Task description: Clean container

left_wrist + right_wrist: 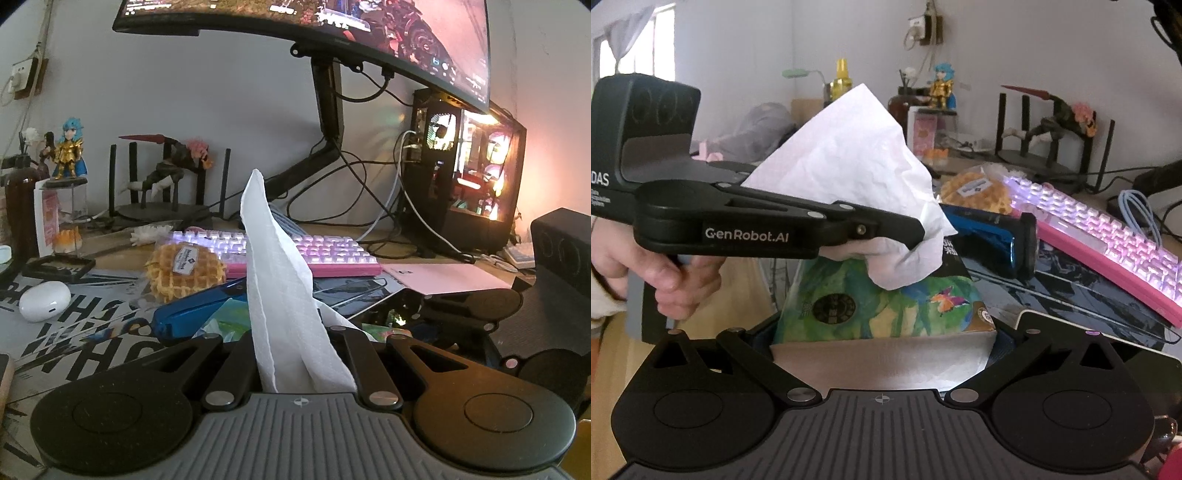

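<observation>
1. Clearly the left gripper (916, 236) is clamped on a white tissue (857, 162), just above the tissue pack (886, 306)
2. The right gripper (882, 354) straddles that pack at 6 o'clock, apparently gripping it
3. The container isn't identifiable
4. Yanking could tear the tissue

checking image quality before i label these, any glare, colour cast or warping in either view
Left wrist view: pink-orange glow from the lit pc case tints the wall; the monitor edge bows from fisheye warp; the tissue is sharp. Right wrist view: even daylight, a bright window at upper left, backlit keyboard keys slightly blown out, corners vignetted.
</observation>
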`<state>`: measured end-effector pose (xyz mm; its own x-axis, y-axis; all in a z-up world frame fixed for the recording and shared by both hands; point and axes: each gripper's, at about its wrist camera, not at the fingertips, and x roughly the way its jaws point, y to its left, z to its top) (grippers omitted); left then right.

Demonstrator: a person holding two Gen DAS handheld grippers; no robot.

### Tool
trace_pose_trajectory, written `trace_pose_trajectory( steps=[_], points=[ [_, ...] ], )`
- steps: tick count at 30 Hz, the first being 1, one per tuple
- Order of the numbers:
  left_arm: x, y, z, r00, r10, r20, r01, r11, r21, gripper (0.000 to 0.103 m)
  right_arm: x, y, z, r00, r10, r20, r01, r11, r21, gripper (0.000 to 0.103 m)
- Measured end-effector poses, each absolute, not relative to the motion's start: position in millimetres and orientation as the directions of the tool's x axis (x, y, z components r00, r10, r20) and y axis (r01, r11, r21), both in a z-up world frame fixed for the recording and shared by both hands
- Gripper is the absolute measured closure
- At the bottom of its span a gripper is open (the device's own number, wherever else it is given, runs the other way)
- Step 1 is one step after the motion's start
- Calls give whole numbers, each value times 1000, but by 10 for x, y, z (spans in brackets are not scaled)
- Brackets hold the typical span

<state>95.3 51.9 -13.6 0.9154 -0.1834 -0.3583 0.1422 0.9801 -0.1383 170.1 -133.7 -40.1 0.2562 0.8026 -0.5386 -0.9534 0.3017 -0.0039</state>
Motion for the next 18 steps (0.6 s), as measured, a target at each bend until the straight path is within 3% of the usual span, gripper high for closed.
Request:
trace_pose_trajectory(
  steps=[18],
  points=[
    [836,506,-123,910,-211,-357,182,977,-112,95,1795,-1264,-433,202,796,-570,-967,255,13,1]
  ],
)
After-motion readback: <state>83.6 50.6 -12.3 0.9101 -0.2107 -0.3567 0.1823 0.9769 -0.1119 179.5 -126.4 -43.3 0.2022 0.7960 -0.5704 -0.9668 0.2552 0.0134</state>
